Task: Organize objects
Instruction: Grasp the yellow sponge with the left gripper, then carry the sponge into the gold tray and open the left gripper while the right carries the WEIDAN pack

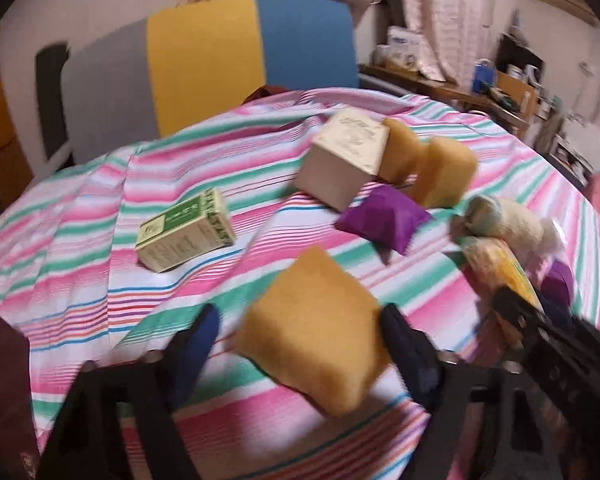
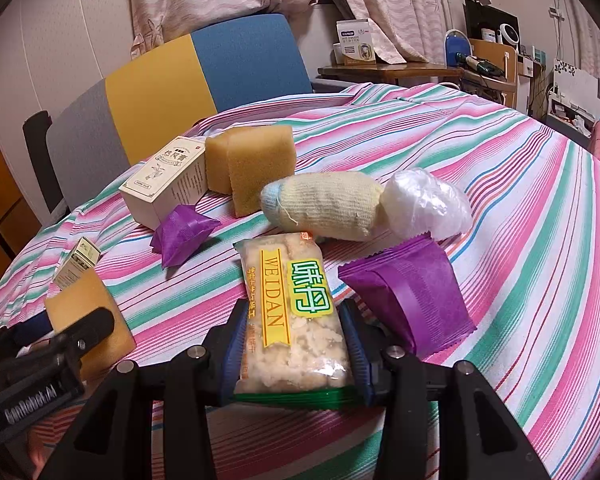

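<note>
1. Left claw (image 1: pixel 300 344): we find it spread, with a yellow sponge (image 1: pixel 314 334) between its fingers. The right finger touches the block, the left stands apart from it. The sponge is tilted, one corner toward the camera; the view is blurred, so we cannot tell whether it rests on the striped cloth (image 1: pixel 80 248) of the table or is dropping.
2. Right claw (image 2: pixel 294 354): clenched on the snack packet (image 2: pixel 290 316), gripped across its width at the near end.
3. Packet axis: long axis runs away from the claw, far end toward the knitted roll (image 2: pixel 324 206), printed face up.
4. Risk: we judge the slick wrapper may slide out of the pads, or the far end may sag and sweep the purple sachet (image 2: pixel 410 300) just beside it.
5. Risk: the sponge, held by one finger only, may tumble toward the green box (image 1: pixel 186 236).
</note>
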